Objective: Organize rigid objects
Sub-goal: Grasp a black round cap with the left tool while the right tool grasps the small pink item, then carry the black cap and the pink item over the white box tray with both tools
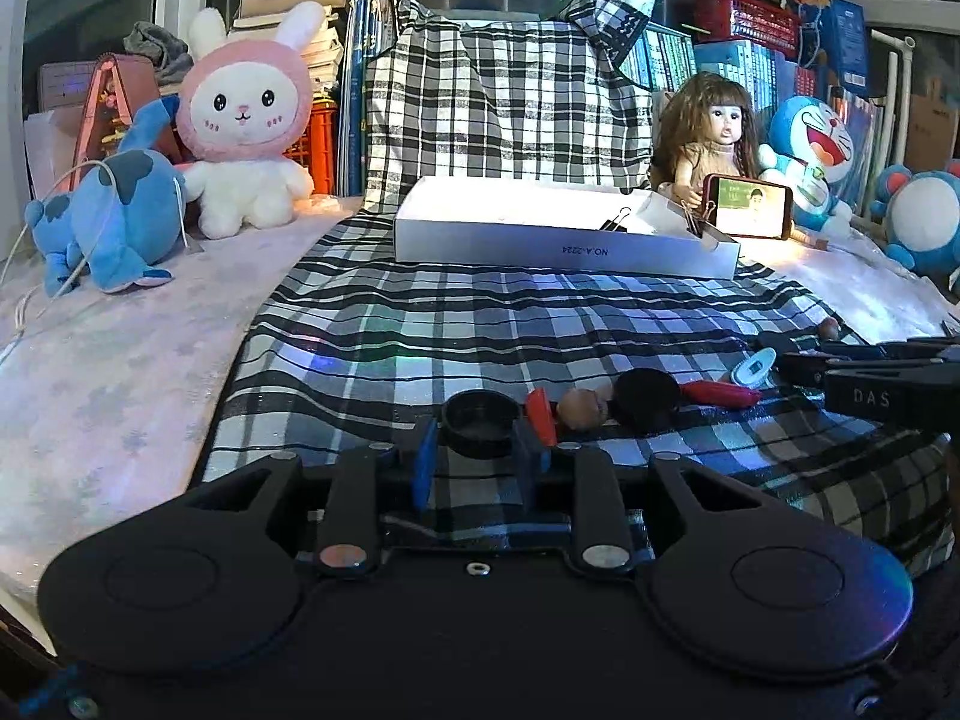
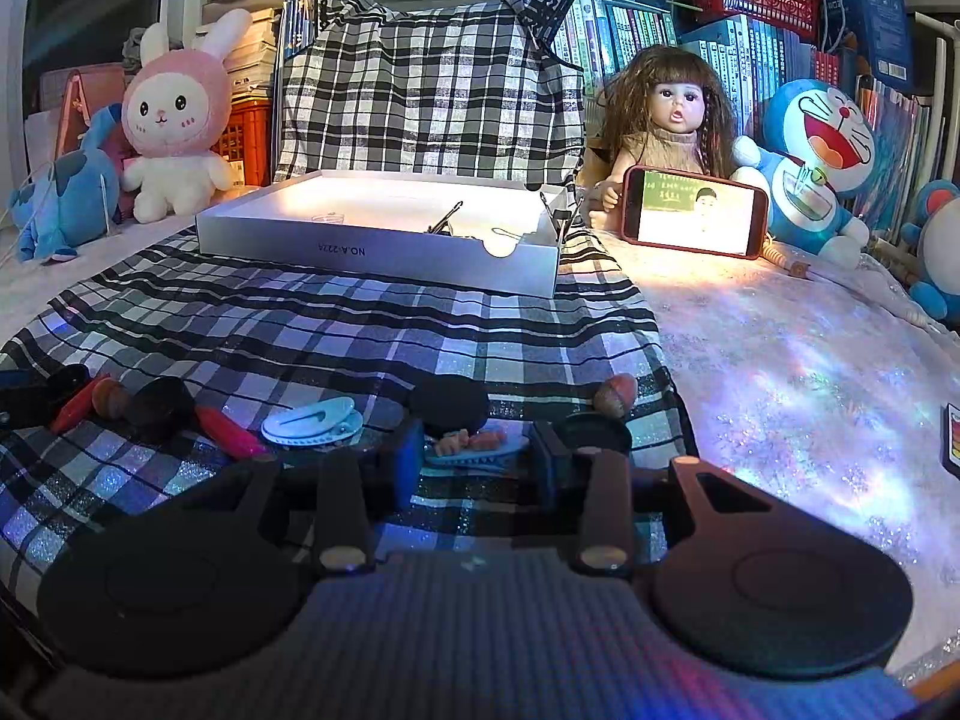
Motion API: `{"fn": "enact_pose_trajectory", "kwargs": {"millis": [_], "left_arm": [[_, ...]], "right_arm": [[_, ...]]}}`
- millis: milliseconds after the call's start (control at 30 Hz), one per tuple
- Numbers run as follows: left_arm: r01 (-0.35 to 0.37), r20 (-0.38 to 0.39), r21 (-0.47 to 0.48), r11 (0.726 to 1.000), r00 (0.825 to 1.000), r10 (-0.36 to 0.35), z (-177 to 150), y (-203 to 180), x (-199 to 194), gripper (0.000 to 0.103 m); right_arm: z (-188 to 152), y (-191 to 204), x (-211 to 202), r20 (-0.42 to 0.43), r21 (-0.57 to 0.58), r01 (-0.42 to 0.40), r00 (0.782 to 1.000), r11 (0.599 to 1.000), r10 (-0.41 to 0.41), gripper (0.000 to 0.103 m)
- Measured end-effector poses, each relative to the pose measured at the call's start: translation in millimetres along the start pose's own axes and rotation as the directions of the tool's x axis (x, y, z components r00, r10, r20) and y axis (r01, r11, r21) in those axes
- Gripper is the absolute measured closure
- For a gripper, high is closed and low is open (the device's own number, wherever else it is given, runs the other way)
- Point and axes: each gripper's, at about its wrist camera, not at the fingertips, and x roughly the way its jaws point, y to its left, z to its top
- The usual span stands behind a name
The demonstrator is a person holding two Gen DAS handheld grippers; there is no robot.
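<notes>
Low in the left wrist view, my left gripper [image 1: 478,459] has a black round cap [image 1: 480,423] between its fingertips, with both pads against its sides on the checked cloth [image 1: 420,330]. Beside it lie a red piece [image 1: 540,417], a brown nut [image 1: 582,408], a black disc [image 1: 645,396] and a white hair clip [image 1: 753,369]. In the right wrist view, my right gripper [image 2: 477,461] is shut on a light-blue hair clip [image 2: 474,447] that fills the gap between its pads. A white box [image 2: 384,246] with binder clips [image 2: 444,222] stands further back.
A lit phone [image 2: 696,213] leans on a doll [image 2: 672,114] right of the box. Plush toys [image 1: 240,120] and books line the back. Another black cap [image 2: 594,429] and an acorn [image 2: 615,393] lie by my right fingers. The right gripper's fingers [image 1: 870,372] show at the left view's edge.
</notes>
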Motion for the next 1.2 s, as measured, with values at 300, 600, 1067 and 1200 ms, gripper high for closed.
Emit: {"fn": "enact_pose_trajectory", "kwargs": {"millis": [300, 600, 1067, 1200], "left_arm": [[-0.041, 0.009, -0.013, 0.999, 0.999, 0.041, 3, 0, 18, 0.066], [-0.003, 0.012, -0.026, 1.0, 1.0, 0.004, 6, -1, 25, 0.073], [-0.004, -0.001, -0.021, 1.0, 1.0, 0.004, 48, -1, 38, 0.072], [0.012, -0.009, -0.03, 0.999, 1.0, -0.012, 64, -4, 47, 0.072]], "right_arm": [[-1, 1, 0, 0.002, -0.011, 0.004, 1.0, 1.0, -0.004, 0.057], [-1, 2, 0, 0.006, -0.022, 0.007, 1.0, 1.0, -0.006, 0.06], [26, -6, -5, 0.071, 0.023, 0.016, 0.997, 1.0, -0.018, 0.061], [41, -11, 2, 0.079, 0.068, 0.007, 0.997, 0.998, -0.013, 0.061]]}}
